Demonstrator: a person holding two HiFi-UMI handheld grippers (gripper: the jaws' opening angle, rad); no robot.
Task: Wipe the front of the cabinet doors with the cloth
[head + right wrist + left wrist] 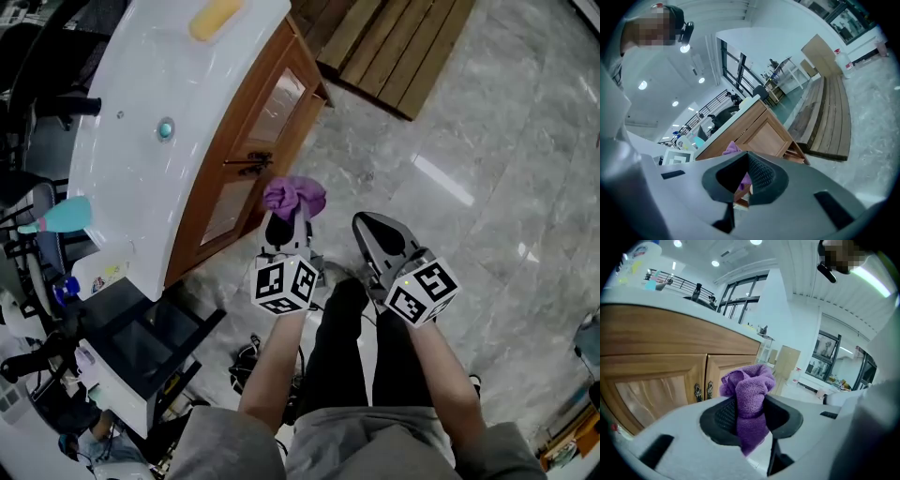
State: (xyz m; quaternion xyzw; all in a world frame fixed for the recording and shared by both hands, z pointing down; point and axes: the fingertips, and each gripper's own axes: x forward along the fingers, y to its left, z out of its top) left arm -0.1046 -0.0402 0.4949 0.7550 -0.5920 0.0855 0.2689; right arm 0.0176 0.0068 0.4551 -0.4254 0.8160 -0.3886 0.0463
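pinching fuzzy purple cloth (pixel 751 394), left gripper (pixel 751 417) fingers face wooden cabinet doors (pixel 661 387); right gripper (pixel 740 182) fingers closed, empty.

Cloth (pixel 749 392): purple terry, fuzzy pile, matt.
Cabinet doors (pixel 651 380): warm brown wood, visible grain, soft satin sheen.
Door handles (pixel 697 392): dark ornate metal.
Countertop (pixel 187 103): white, smooth, glossy.
Floor (pixel 487 150): grey marble-look stone, polished, mirrors ceiling lights.
Planks (pixel 398 42): bare matt wood.
Left gripper (pixel 750 408): matt grey plastic shell; black pads (pixel 723 413) with fine mesh texture.
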